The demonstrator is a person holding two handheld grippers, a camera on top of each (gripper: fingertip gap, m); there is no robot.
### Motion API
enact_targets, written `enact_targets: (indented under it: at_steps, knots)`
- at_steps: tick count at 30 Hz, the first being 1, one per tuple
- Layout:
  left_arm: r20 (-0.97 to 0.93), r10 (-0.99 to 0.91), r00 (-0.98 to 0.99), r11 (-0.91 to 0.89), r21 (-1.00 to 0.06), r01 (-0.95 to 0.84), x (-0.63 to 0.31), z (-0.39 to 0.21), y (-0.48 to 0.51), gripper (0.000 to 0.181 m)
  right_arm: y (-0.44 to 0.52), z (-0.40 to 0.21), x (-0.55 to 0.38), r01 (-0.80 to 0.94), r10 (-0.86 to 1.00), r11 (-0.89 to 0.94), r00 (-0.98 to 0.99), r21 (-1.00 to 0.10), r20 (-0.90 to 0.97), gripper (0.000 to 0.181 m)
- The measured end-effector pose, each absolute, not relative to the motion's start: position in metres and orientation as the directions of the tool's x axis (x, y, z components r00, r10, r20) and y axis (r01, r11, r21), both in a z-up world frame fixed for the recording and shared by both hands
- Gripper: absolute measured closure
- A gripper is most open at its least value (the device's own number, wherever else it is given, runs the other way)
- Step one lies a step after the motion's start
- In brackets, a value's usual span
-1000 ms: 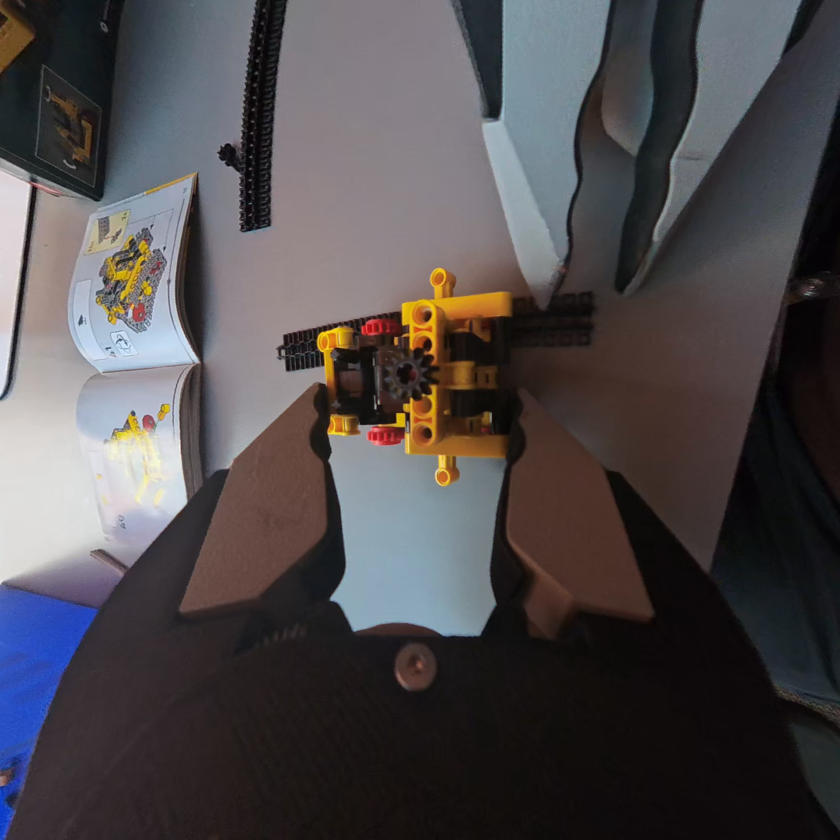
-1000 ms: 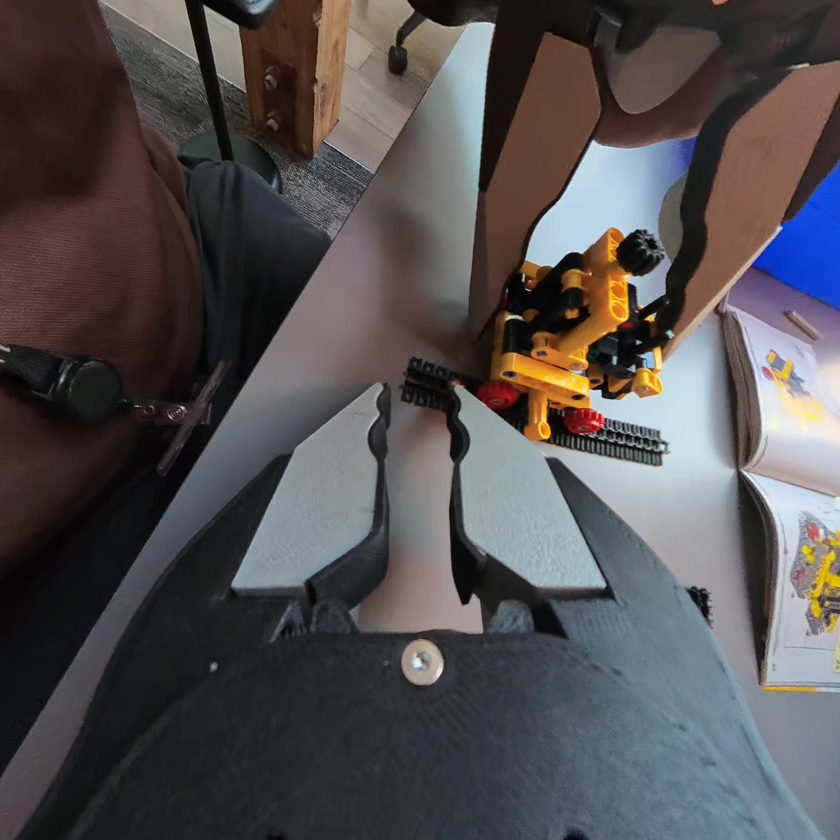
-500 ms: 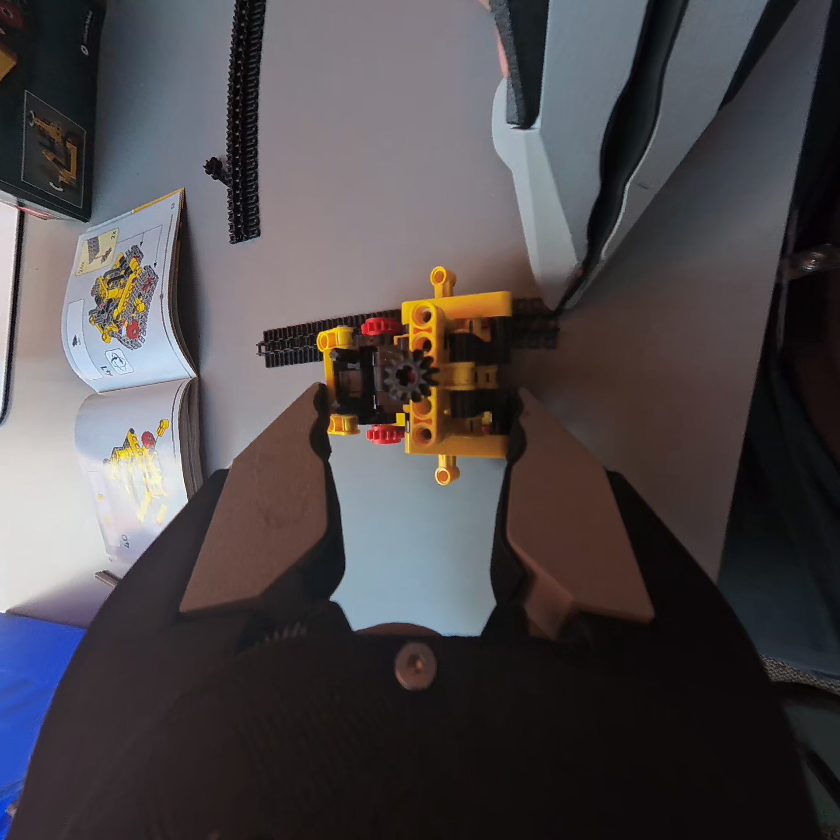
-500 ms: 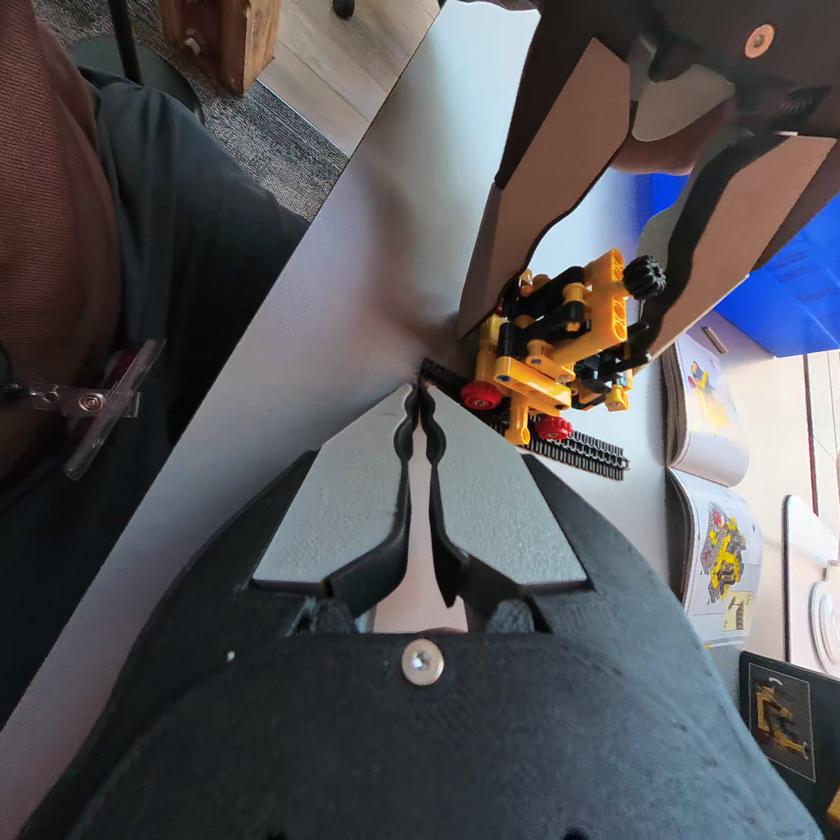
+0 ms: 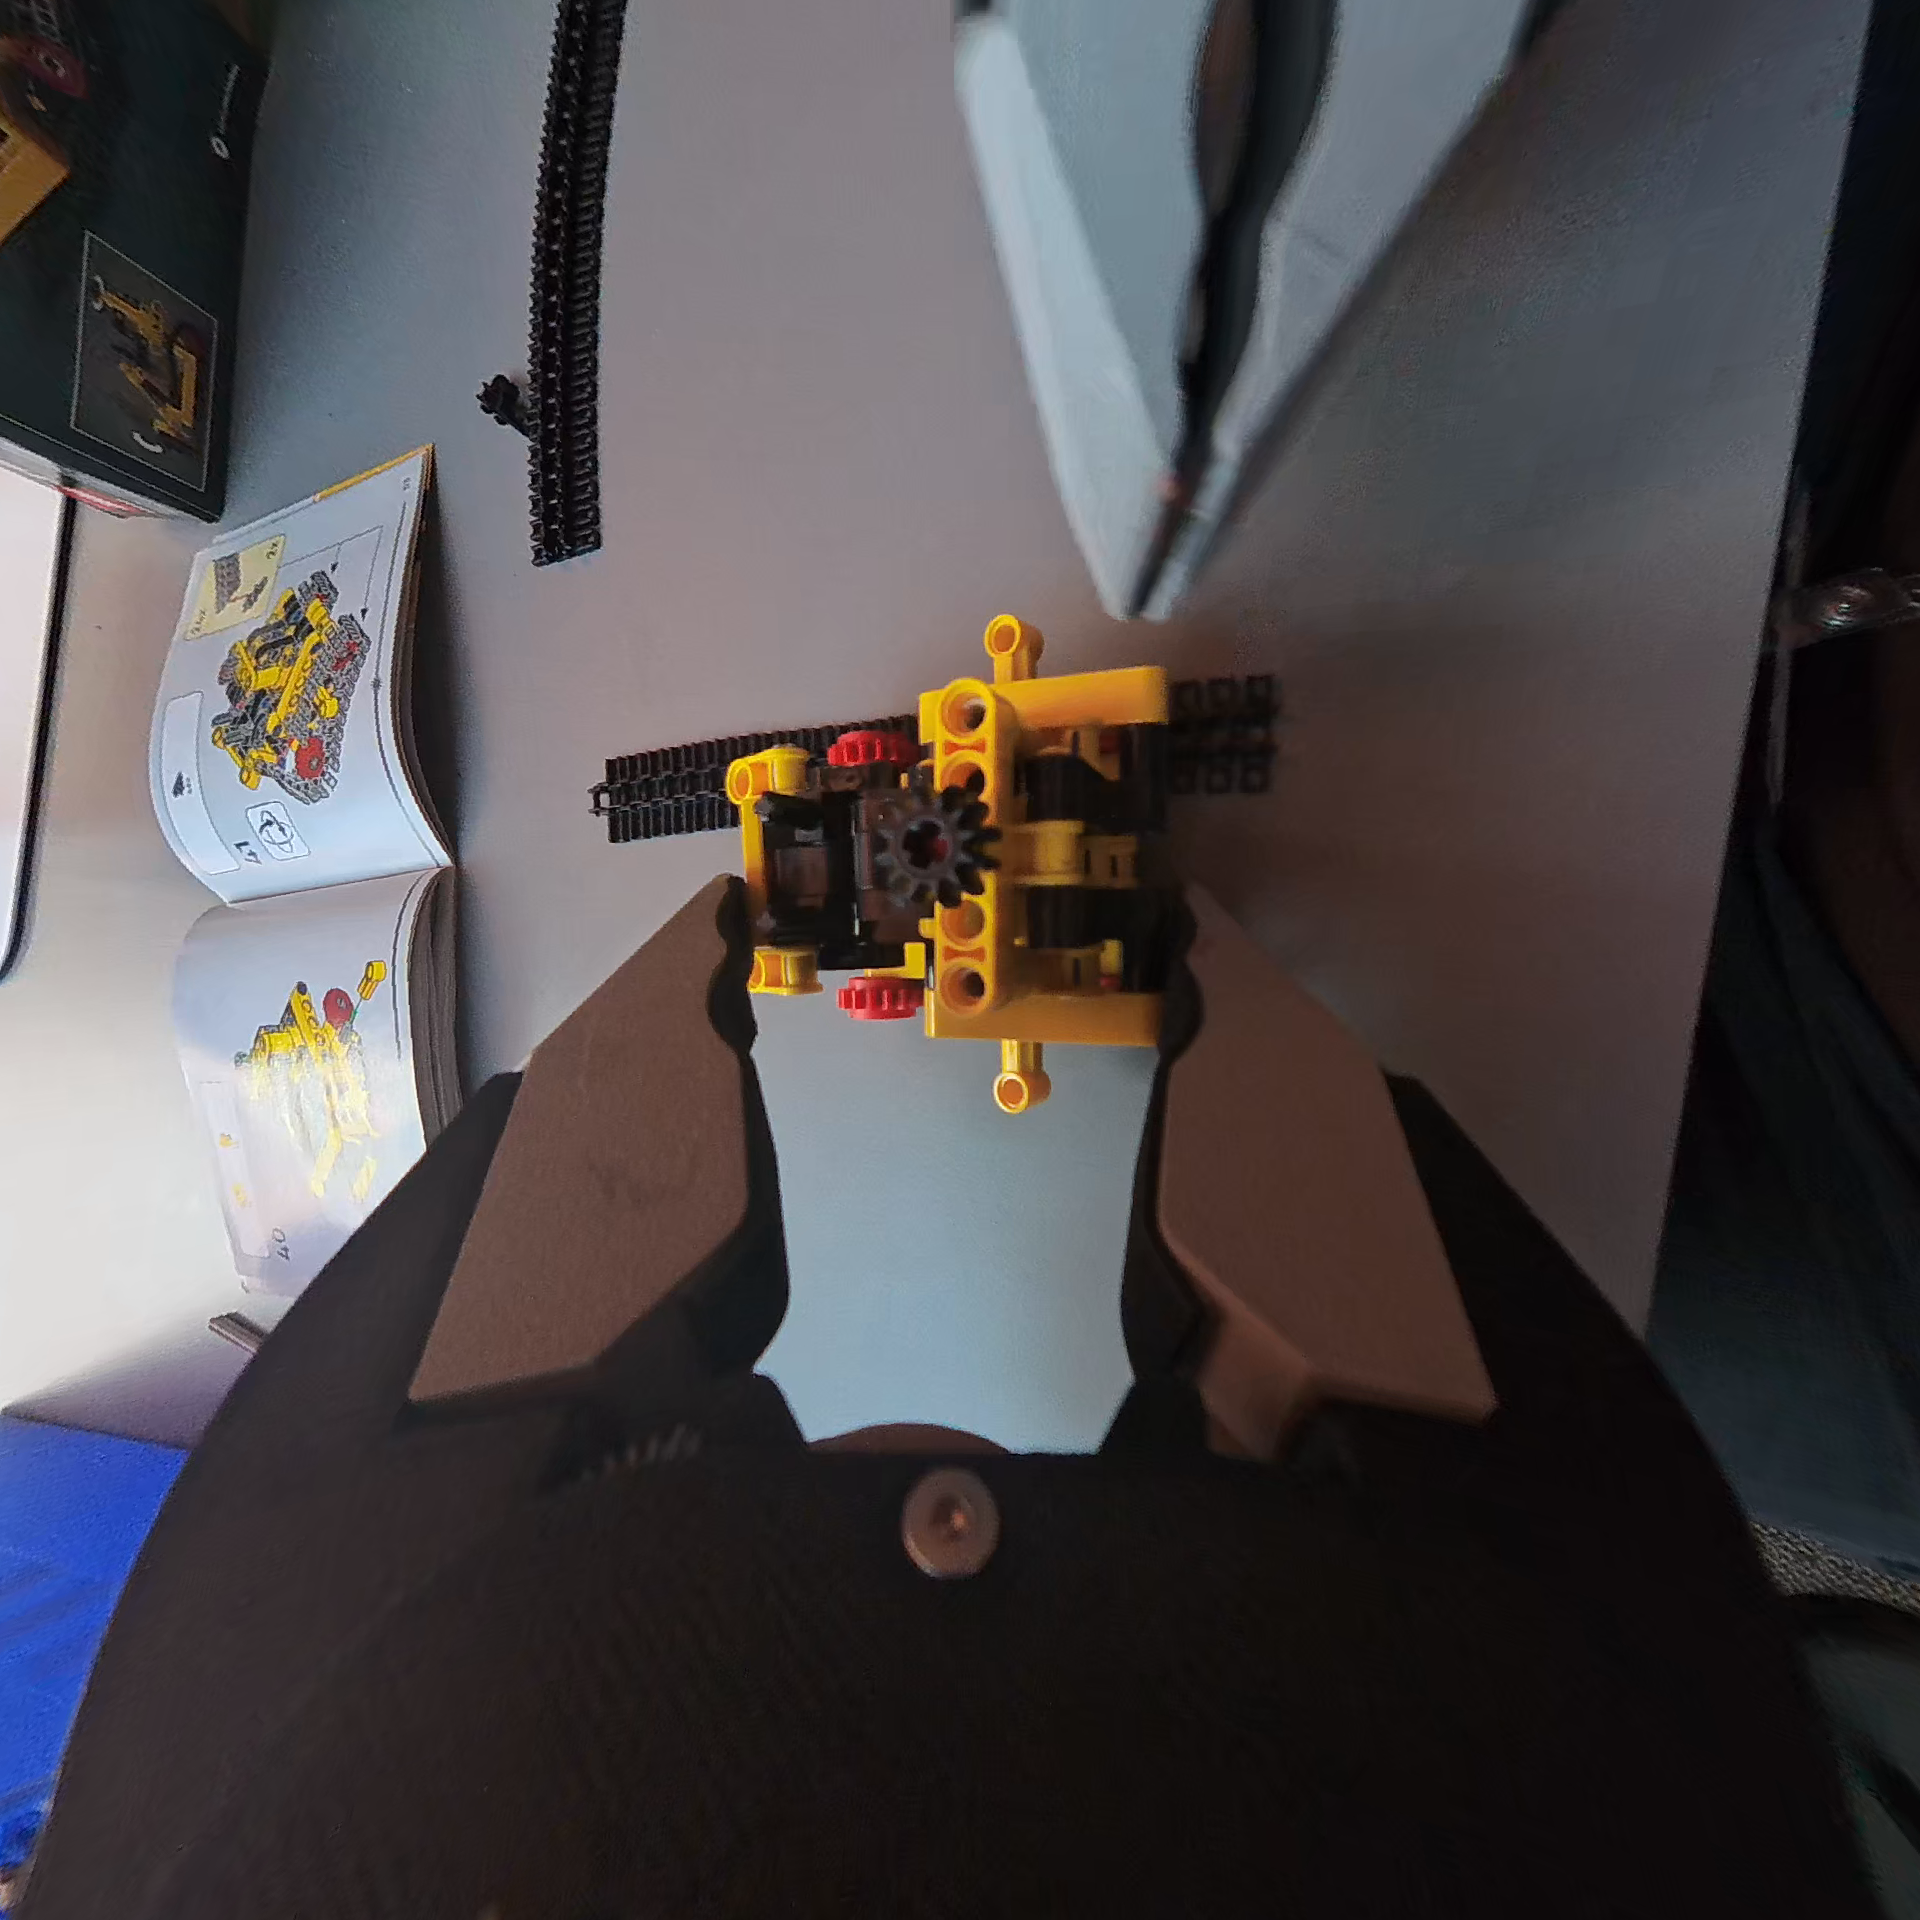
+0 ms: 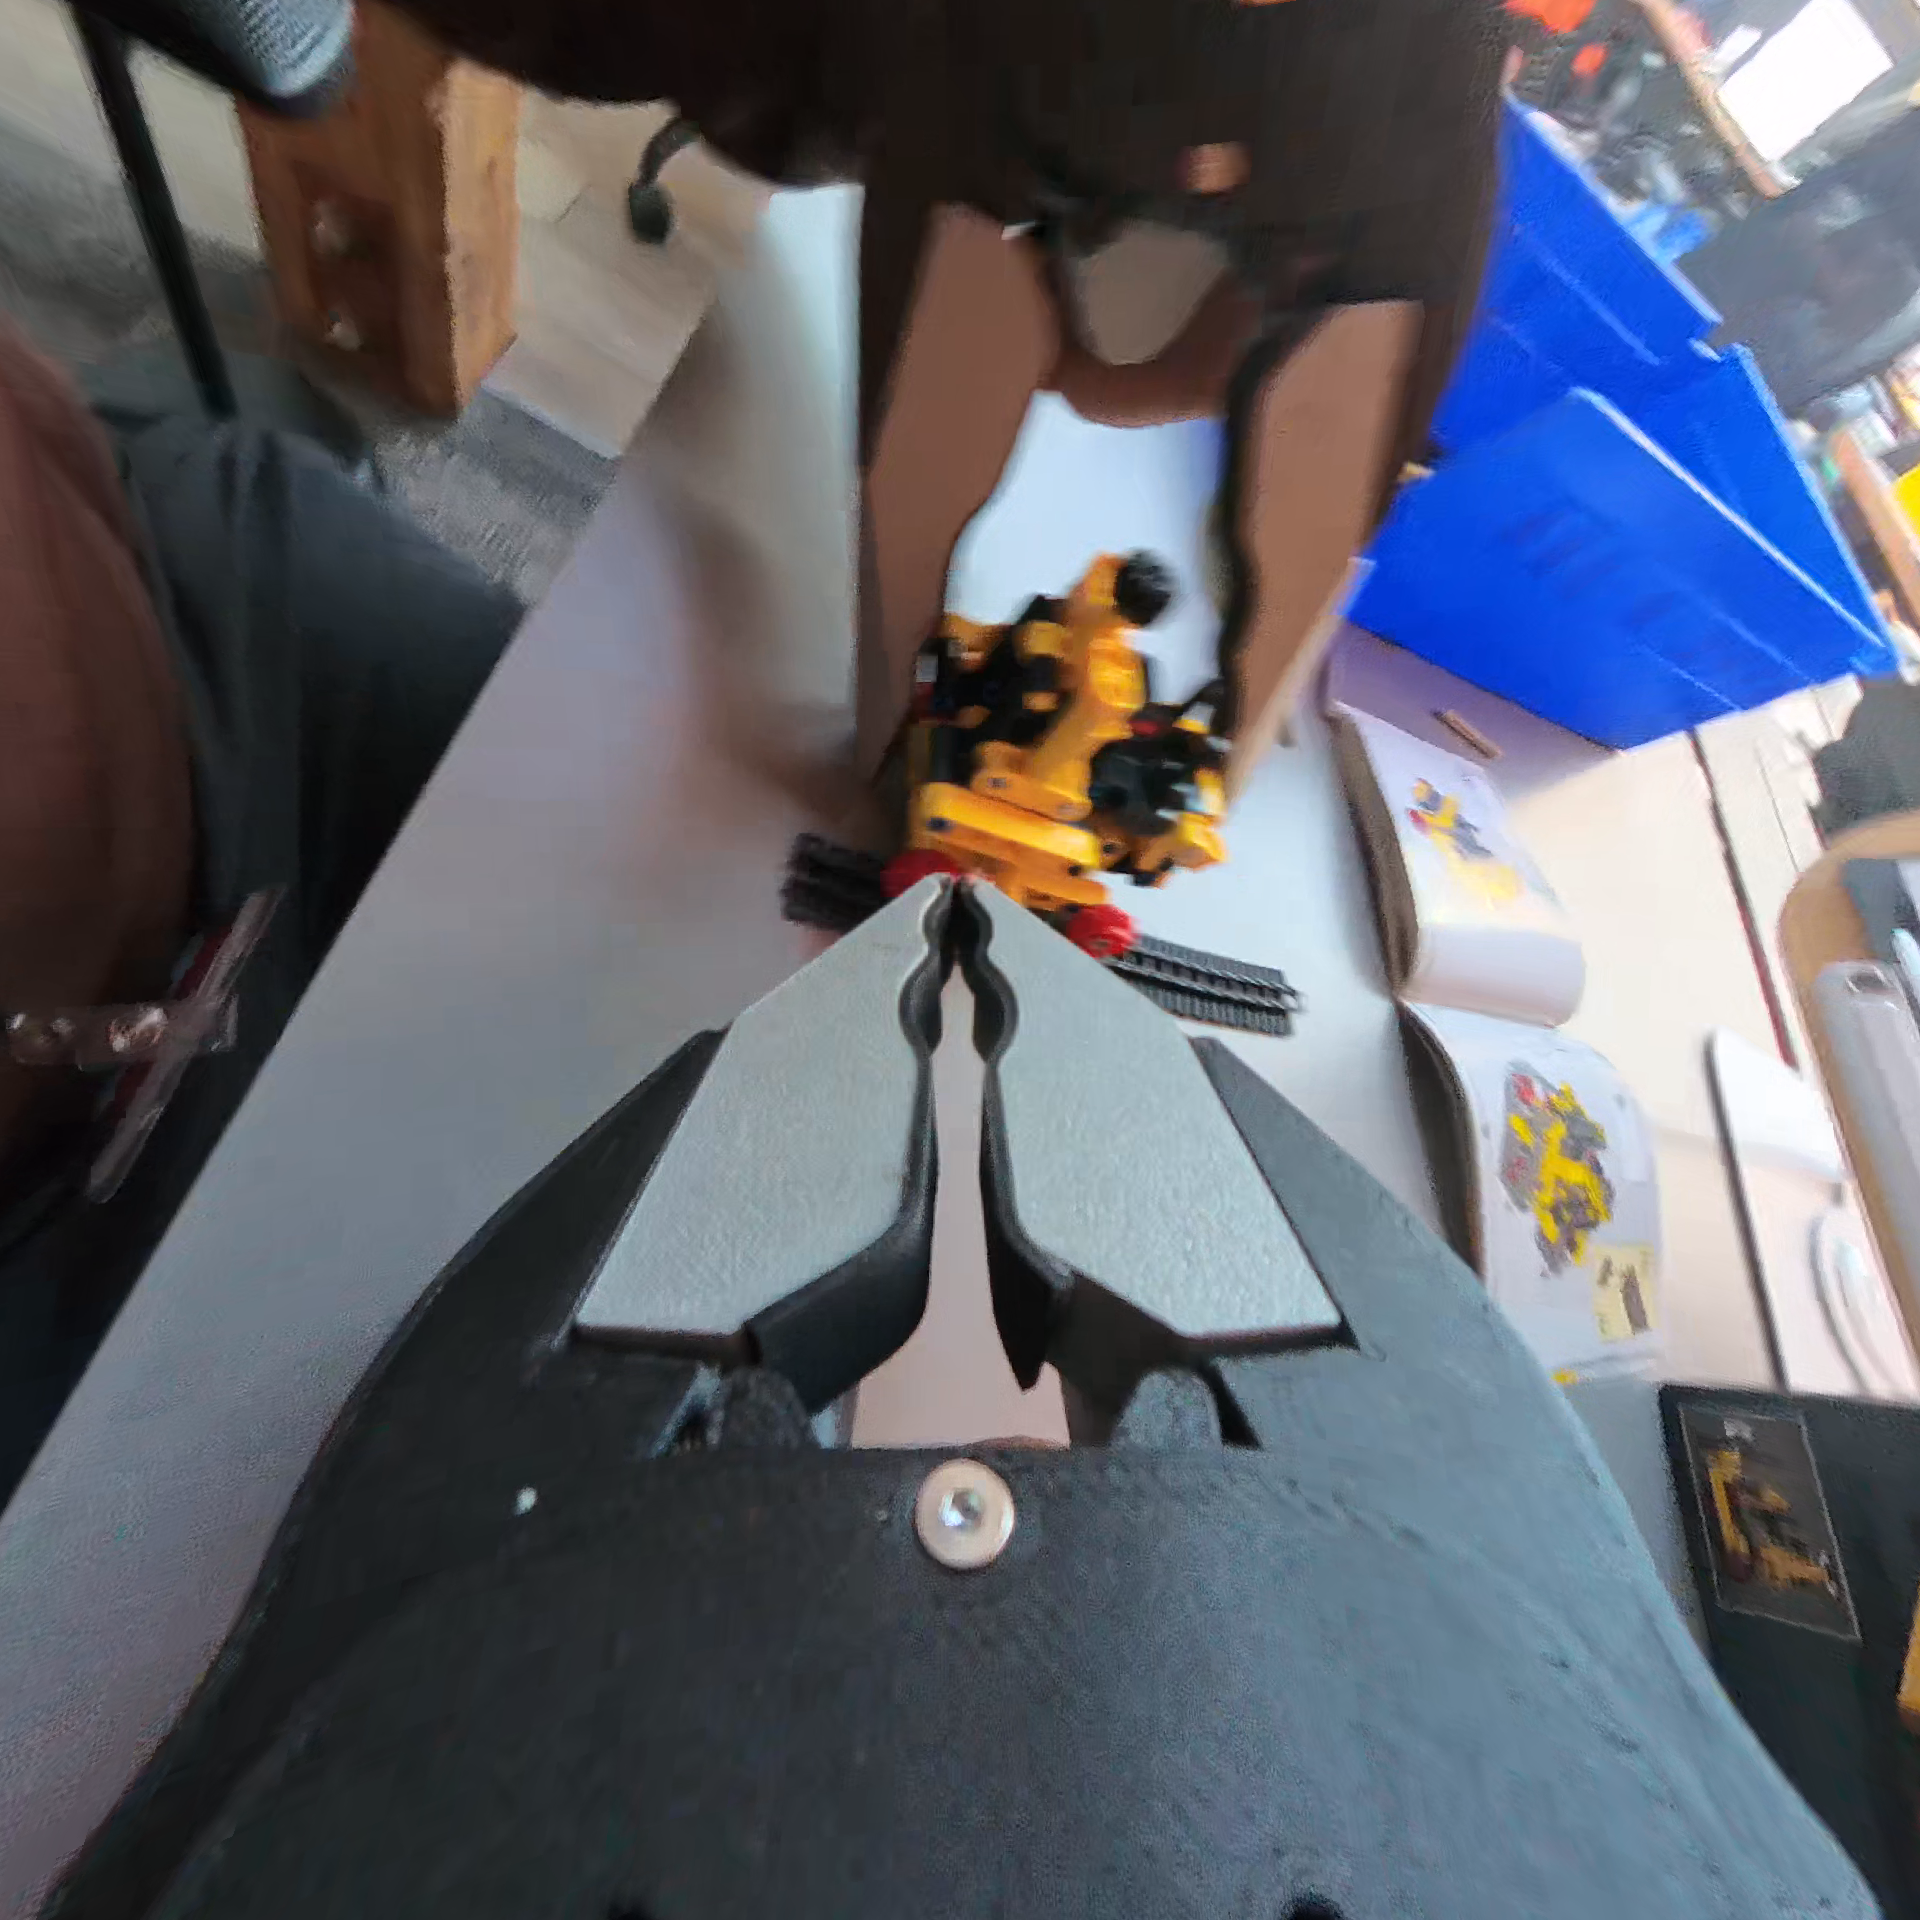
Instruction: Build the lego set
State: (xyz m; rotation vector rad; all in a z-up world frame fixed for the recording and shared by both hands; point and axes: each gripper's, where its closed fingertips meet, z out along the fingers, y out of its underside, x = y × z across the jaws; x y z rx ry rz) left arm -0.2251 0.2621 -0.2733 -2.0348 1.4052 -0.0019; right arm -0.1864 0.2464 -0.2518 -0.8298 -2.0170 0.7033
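A yellow and black lego model (image 5: 1049, 852) with a grey gear and red wheels stands on a black track strip (image 5: 675, 784) on the grey table (image 5: 831, 416). My left gripper (image 5: 956, 925) has its brown fingers against both ends of the model, shut on it. My right gripper (image 6: 951, 894) is shut with nothing visible between its grey fingers. Its tips hover just short of the model (image 6: 1049, 748), near the track's end (image 6: 831, 883). In the left wrist view the right gripper (image 5: 1132, 597) hangs over the far side of the model.
A second black track strip (image 5: 566, 281) lies farther out. An open instruction booklet (image 5: 301, 727) and a black box (image 5: 114, 291) lie to the left. Blue bins (image 6: 1610, 540) stand beyond the table. A person's body (image 6: 156, 727) is at the table edge. Tip to tip, the grippers are about 5 cm apart.
My right gripper has closed from slightly open, and it now sits a little off the track's end. The track slid slightly under the model. My left gripper has kept its hold.
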Motion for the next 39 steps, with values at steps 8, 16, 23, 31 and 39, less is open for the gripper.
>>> enact_targets:
  at_steps: [8, 16, 23, 31, 39]
  knots:
    - [-0.346, -0.837, 0.425, -0.208, -0.517, -0.83, -0.225, -0.273, 0.263, 0.104, 0.348, -0.253, -0.218, 0.576, 0.993, 0.026, -0.107, -0.817, -0.043, 0.154]
    - [-0.354, -0.827, 0.437, -0.218, -0.514, -0.829, -0.225, -0.273, 0.264, 0.105, 0.367, -0.279, -0.257, 0.753, 0.949, 0.04, -0.234, -0.657, -0.21, 0.15]
    - [-0.349, -0.829, 0.437, -0.206, -0.535, -0.819, -0.224, -0.273, 0.264, 0.105, 0.343, -0.281, -0.252, 0.779, 0.876, -0.009, -0.296, -0.627, -0.381, 0.165]
    - [-0.348, -0.822, 0.45, -0.217, -0.54, -0.813, -0.222, -0.273, 0.265, 0.104, 0.332, -0.277, -0.247, 0.779, 0.816, -0.062, -0.32, -0.624, -0.481, 0.181]
    - [-0.346, -0.819, 0.457, -0.225, -0.54, -0.811, -0.222, -0.273, 0.265, 0.105, 0.352, -0.281, -0.255, 0.735, 0.915, 0.045, -0.302, -0.677, -0.267, 0.154]
